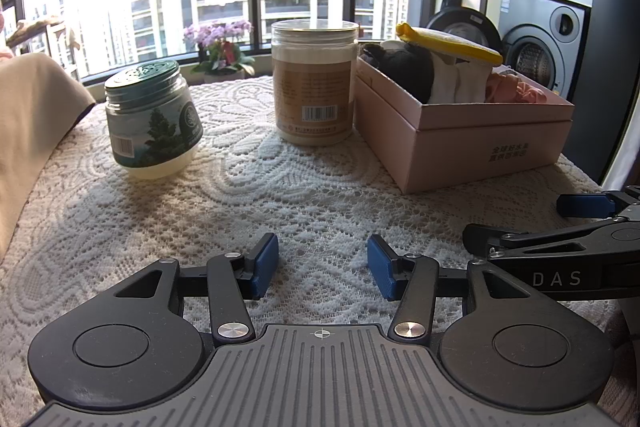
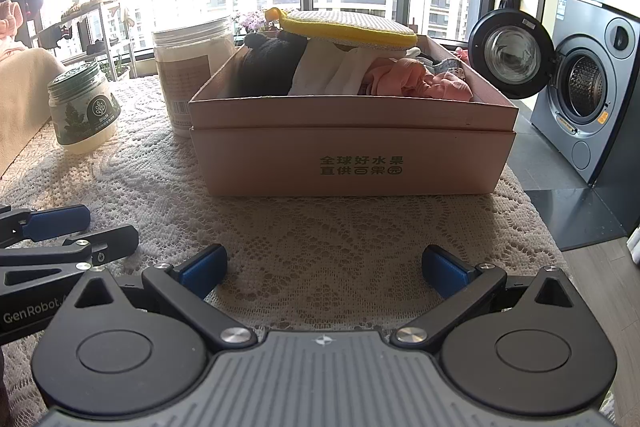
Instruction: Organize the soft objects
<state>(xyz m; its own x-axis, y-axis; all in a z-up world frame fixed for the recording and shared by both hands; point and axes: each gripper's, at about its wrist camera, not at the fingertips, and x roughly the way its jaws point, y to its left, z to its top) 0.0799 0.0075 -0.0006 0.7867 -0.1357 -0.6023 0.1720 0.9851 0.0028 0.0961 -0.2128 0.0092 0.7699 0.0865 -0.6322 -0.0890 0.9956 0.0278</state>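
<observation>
a pink box (image 2: 352, 155) sits on the lace-covered bench (image 2: 320, 243), open at the top, with dark printed characters on its front wall. it is filled with soft things: a black cloth (image 2: 266, 67) at the left end, a white cloth (image 2: 332, 73) next to it, and a pink cloth (image 2: 416, 81) toward the right. a yellow-edged pad (image 2: 348, 25) lies across the top of the pile, standing above the rim. some patterned fabric shows at the far right corner, too small to tell what it is.

just left of the box, close to its wall, stands a clear jar (image 1: 314, 83) with a clear lid and a tan label; what is in it looks pale. further left, well apart, is a green jar (image 1: 154, 119) with a perforated green lid and a tree label.

the left tongs (image 1: 322, 265) hover over bare lace in front of the jars, released, nothing between the blue pads. the right tongs (image 2: 324, 269) hover before the box, spread wide and empty too.
</observation>
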